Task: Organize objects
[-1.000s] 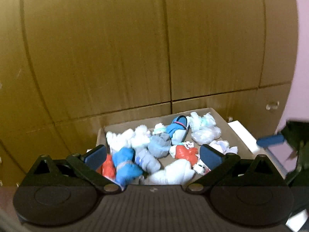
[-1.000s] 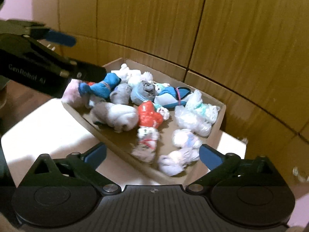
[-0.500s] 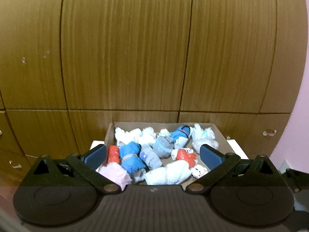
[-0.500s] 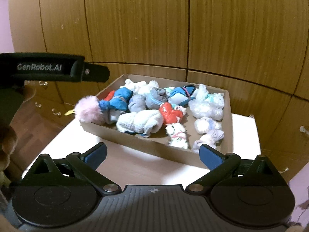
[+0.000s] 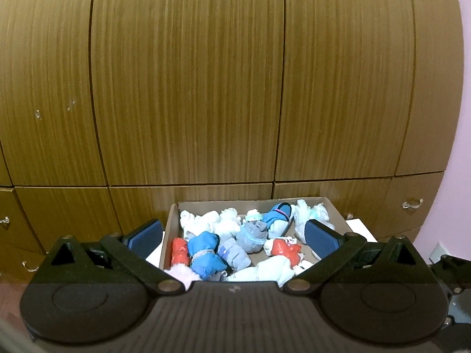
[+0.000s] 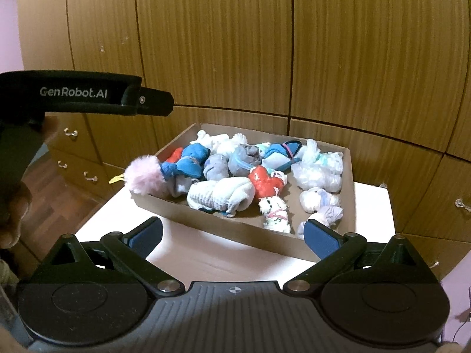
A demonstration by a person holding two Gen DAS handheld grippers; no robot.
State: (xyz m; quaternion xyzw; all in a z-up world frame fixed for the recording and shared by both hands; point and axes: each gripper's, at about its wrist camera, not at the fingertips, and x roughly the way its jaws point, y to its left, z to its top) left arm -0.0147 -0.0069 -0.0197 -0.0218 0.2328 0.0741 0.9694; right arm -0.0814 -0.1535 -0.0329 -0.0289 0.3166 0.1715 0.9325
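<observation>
While both grippers hang over the near side of the white table (image 6: 206, 253), the left gripper (image 5: 232, 236) and right gripper (image 6: 232, 235) each stand wide open, gripping nothing. Cardboard box (image 6: 348, 176) sits on the table against the wooden cabinets (image 6: 368, 58), filled with rolled socks (image 6: 220, 195); a pink pompom (image 6: 144, 173) overhangs its near-left corner, blue bundle (image 5: 204, 250) just beside it.

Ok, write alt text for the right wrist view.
A cardboard box of rolled sock bundles sits on a white table before wooden cabinets. The open right tool frames it, empty; a fluffy pink pompom overhangs the box's left corner.
</observation>
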